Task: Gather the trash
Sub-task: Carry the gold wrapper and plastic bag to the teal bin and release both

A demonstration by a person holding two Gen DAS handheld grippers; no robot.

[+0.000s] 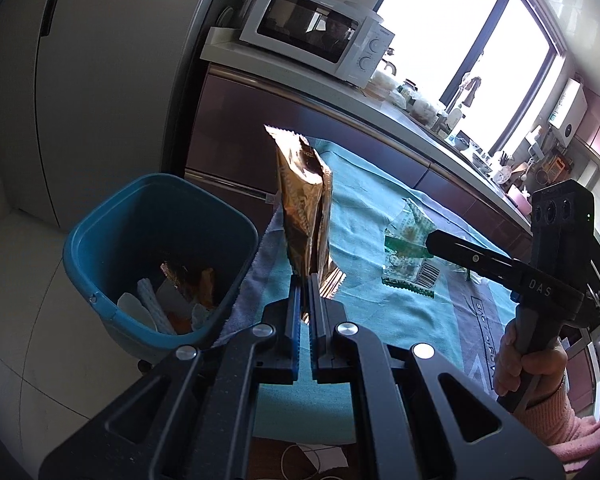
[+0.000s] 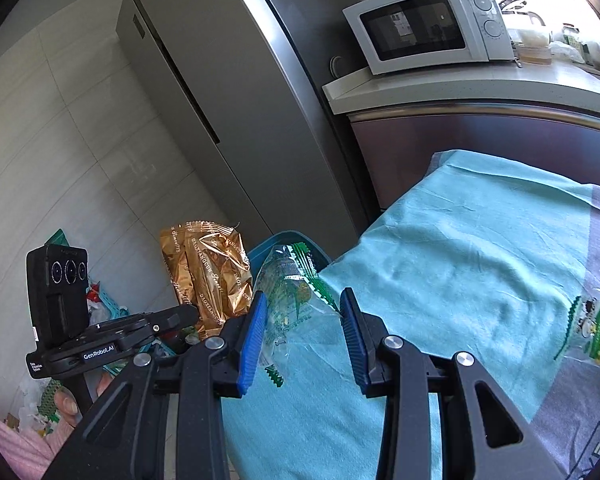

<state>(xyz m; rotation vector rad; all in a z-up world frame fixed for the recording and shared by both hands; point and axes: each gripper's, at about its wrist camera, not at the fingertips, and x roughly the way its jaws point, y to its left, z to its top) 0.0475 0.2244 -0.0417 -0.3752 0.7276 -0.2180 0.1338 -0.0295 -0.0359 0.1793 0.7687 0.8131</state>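
Note:
My left gripper (image 1: pixel 305 280) is shut on the lower end of a gold snack wrapper (image 1: pixel 304 200), which stands upright above the table's left edge, just right of the blue bin (image 1: pixel 100 240). The bin holds several scraps. From the right wrist view the same gold wrapper (image 2: pixel 208 276) hangs at the left gripper (image 2: pixel 194 314), beside the bin's rim (image 2: pixel 260 250). My right gripper (image 2: pixel 302 308) is shut on a crumpled clear wrapper with green print (image 2: pixel 288 292), lifted off the teal cloth (image 2: pixel 460 260). A second green-printed wrapper (image 2: pixel 596 328) lies flat on the table.
A white microwave (image 1: pixel 320 28) sits on the counter behind the table, with a tall grey fridge (image 2: pixel 204 80) to its left. Jars and kitchenware crowd the counter by the window. A hand in a pink sleeve (image 1: pixel 532 364) grips the right handle. Loose litter lies on the floor (image 2: pixel 100 308).

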